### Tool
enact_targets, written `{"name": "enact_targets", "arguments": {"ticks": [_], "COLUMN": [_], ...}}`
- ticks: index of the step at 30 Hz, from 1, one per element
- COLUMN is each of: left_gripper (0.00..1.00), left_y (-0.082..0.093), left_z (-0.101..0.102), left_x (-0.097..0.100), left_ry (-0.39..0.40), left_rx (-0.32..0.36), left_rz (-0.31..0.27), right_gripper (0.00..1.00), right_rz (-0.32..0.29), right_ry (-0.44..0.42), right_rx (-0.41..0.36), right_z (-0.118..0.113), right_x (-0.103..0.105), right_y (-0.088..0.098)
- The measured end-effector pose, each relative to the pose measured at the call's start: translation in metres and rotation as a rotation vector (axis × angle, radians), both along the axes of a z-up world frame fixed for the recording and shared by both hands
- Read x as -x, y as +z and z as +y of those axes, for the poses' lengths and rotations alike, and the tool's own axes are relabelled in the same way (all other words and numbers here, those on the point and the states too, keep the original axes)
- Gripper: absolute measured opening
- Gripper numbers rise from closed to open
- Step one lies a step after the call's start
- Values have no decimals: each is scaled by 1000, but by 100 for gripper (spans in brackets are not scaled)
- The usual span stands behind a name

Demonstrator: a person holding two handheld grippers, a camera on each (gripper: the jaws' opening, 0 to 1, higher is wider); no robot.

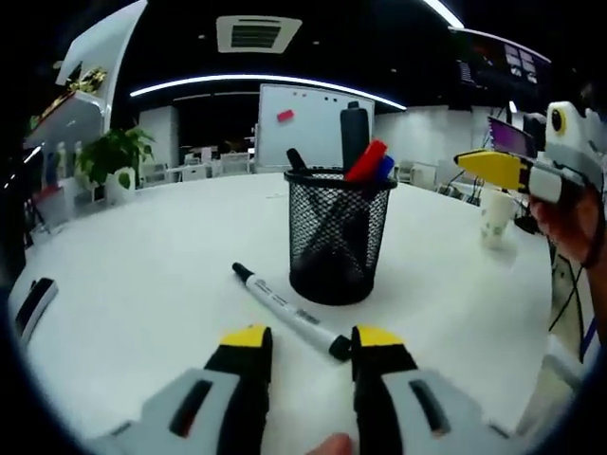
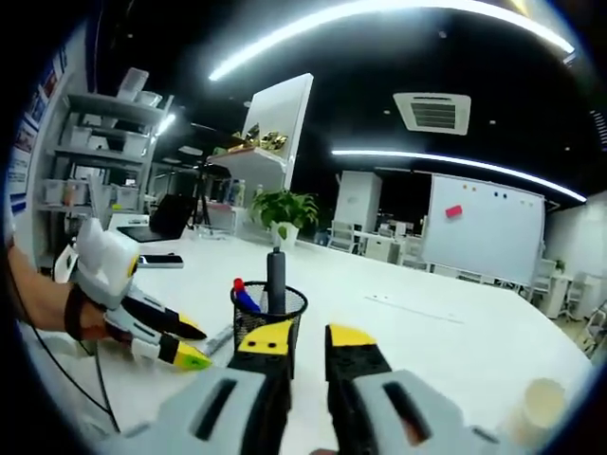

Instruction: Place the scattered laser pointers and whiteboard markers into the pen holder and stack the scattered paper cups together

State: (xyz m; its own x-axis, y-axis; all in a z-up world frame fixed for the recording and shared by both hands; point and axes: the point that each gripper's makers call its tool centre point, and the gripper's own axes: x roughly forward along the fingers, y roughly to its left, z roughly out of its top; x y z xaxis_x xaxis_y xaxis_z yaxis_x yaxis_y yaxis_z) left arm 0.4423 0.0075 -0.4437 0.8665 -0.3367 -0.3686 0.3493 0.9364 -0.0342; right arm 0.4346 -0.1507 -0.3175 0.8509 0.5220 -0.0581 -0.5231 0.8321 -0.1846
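Lying flat on the white table [image 1: 133, 284], a whiteboard marker [image 1: 289, 311] with a white barrel and black caps rests just in front of the black mesh pen holder [image 1: 339, 235], its near end between the tips of the left gripper [image 1: 305, 343]. That gripper's jaws stand spread, pinching nothing. The holder already carries a red marker [image 1: 365, 159], a blue one [image 1: 383, 167] and a tall dark pen-like object [image 1: 354, 133]. In the right gripper view, the right gripper [image 2: 305, 347] hovers above the table with its jaws apart by a narrow gap and nothing between them, the holder [image 2: 266, 320] just beyond the tips. A paper cup [image 1: 496, 214] stands well apart from the holder, toward the table's far side.

The marker is probably light and stiff, with a smooth round barrel that could roll or slip under the jaw pads. Taking it across the middle of the barrel, rather than at the capped end, should keep it from pivoting. The mesh holder looks light too, so a marker should be dropped in gently or it may tip.
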Motion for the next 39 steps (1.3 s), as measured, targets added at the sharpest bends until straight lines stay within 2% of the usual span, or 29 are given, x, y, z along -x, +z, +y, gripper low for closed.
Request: {"name": "enact_targets", "arguments": {"ticks": [6,11,15,20,26,33,39], "left_gripper": [29,28,20,19,13,12,12], "left_y": [2,5,5,7,8,8,8], "left_z": [9,13,17,23,31,44,44], "left_x": [7,10,11,11,9,6,6], "left_ry": [22,37,44,58,82,108,93], "left_rx": [-33,-32,-35,-35,-39,-38,-37], "left_rz": [-9,-15,-21,-25,-29,-38,-57], "right_gripper": [13,13,13,13,12,12,12], "right_rz": [6,5,3,4,-2,0,4], "right_ry": [9,11,13,11,9,1,2], "right_rx": [-1,-5,-3,-6,-8,-15,-2], "right_z": [3,4,5,4,2,0,2], "right_x": [0,1,1,1,1,-1,-1], "right_y": [-2,-2,-2,-1,1,3,0]}}
